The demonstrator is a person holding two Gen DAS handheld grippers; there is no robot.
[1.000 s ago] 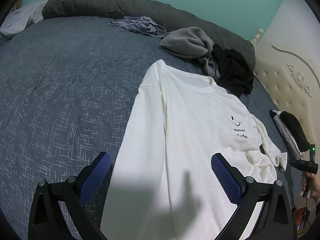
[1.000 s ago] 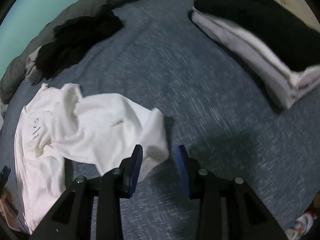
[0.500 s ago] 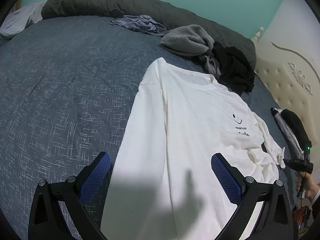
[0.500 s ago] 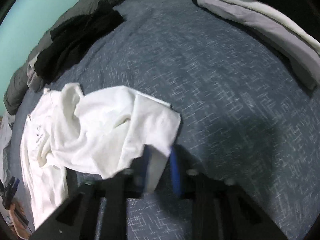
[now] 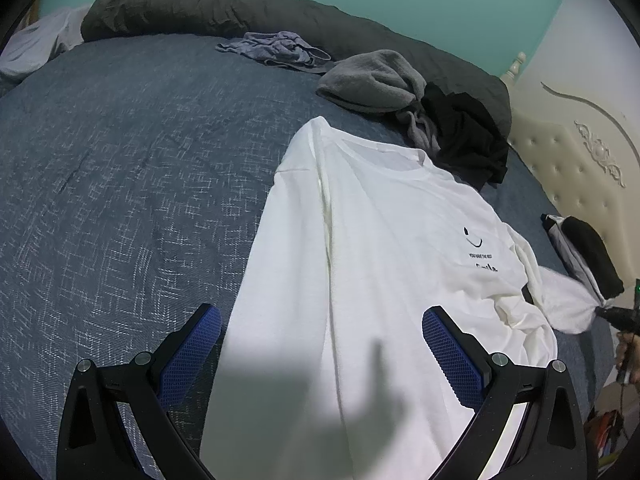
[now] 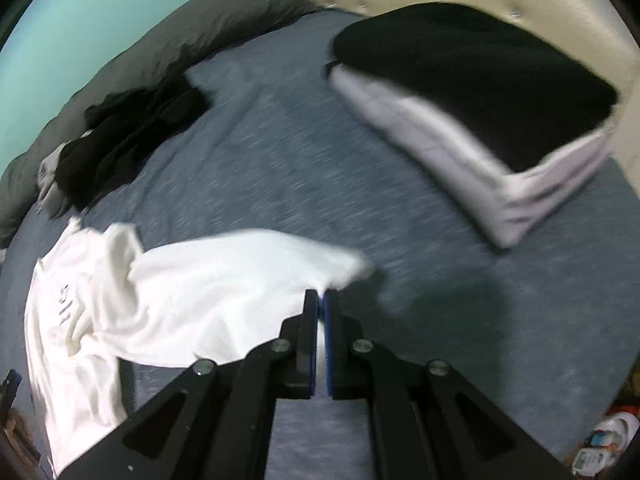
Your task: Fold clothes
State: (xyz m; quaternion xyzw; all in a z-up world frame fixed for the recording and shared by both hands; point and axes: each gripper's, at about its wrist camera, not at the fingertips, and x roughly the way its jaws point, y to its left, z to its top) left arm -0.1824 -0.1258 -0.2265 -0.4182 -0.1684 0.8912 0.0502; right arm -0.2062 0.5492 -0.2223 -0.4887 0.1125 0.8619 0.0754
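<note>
A white long-sleeved shirt [image 5: 380,272] with a small black smile print lies front-up on the blue bed cover [image 5: 120,184]. My left gripper [image 5: 322,350] hovers open over its lower hem, touching nothing. In the right wrist view my right gripper [image 6: 321,300] is shut on the cuff of the shirt's white sleeve [image 6: 224,292], which is lifted and stretched out to the side above the cover. The same sleeve [image 5: 568,304] and the right gripper [image 5: 614,314] show small at the right edge of the left wrist view.
A folded stack of black and pale grey clothes [image 6: 472,96] sits near the cream headboard [image 5: 580,160]. Loose grey [image 5: 372,80], black [image 5: 468,140] and lilac [image 5: 276,48] garments lie along the dark rolled duvet [image 5: 240,12] at the far side.
My right gripper closed on the sleeve cuff, then lifted it and pulled it outward, straightening the crumpled sleeve. The left gripper stayed where it was.
</note>
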